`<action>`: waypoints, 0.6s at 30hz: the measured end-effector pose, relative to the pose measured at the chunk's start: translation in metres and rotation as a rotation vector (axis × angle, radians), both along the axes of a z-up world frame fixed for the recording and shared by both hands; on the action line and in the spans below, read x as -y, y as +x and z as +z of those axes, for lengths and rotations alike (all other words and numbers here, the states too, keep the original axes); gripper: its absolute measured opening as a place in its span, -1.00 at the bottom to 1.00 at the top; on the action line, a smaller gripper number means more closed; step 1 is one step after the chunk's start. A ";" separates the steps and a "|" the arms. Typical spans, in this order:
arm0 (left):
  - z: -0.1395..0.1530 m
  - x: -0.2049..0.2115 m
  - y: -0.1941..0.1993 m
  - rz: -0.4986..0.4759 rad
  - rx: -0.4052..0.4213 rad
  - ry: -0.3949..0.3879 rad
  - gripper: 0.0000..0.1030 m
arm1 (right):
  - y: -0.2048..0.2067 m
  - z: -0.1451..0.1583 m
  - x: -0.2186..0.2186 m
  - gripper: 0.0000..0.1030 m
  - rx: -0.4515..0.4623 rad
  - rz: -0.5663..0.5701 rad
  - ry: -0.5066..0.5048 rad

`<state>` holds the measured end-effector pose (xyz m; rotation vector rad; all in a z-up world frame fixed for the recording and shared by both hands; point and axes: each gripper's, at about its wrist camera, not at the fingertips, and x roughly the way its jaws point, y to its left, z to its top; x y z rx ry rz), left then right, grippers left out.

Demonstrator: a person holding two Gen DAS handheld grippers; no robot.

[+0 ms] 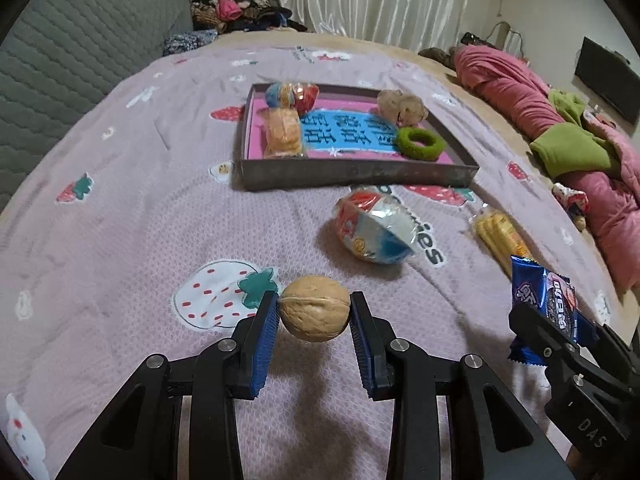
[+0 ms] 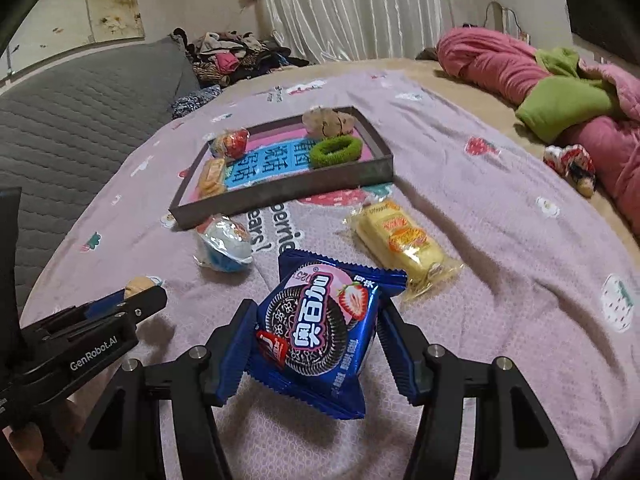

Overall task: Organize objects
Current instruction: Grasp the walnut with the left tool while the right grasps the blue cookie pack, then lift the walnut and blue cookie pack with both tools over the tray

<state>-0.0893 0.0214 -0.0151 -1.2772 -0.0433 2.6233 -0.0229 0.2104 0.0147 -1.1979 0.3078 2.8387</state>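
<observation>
My left gripper (image 1: pixel 314 308) is shut on a tan walnut (image 1: pixel 314 308) and holds it above the pink blanket. My right gripper (image 2: pixel 316 328) is shut on a blue Oreo packet (image 2: pixel 316 328), also lifted; the packet shows in the left wrist view (image 1: pixel 548 304). A shallow grey tray (image 1: pixel 360 176) lies further back, holding a green hair ring (image 1: pixel 420 143), a brown plush (image 1: pixel 402 107), a biscuit pack (image 1: pixel 282 132) and a red-blue snack (image 1: pixel 292 96). A jelly cup (image 1: pixel 376 228) and a yellow cake pack (image 2: pixel 404 240) lie on the blanket before the tray.
A grey quilted headboard (image 1: pixel 72 40) stands at the left. A pink and green duvet (image 2: pixel 560 92) is heaped at the right. Clothes (image 2: pixel 232 56) are piled at the back, before a white curtain. A small patterned item (image 2: pixel 572 168) lies by the duvet.
</observation>
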 end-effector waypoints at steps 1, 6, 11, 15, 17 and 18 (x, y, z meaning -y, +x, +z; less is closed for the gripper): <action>0.005 0.000 0.003 -0.001 -0.007 -0.001 -0.29 | 0.002 0.003 0.000 0.17 -0.006 0.002 0.008; 0.024 0.002 0.014 0.011 -0.037 0.003 -0.29 | 0.011 0.022 0.004 0.17 -0.049 0.018 0.055; 0.044 -0.001 0.027 0.009 -0.070 -0.006 -0.29 | 0.018 0.041 0.008 0.17 -0.087 0.037 0.084; 0.057 -0.003 0.032 0.010 -0.089 -0.009 -0.29 | 0.022 0.052 0.010 0.17 -0.105 0.057 0.089; 0.063 -0.004 0.034 0.011 -0.101 -0.014 -0.29 | 0.023 0.057 0.010 0.17 -0.115 0.067 0.090; 0.066 -0.004 0.035 0.014 -0.105 -0.015 -0.29 | 0.023 0.059 0.010 0.17 -0.119 0.068 0.088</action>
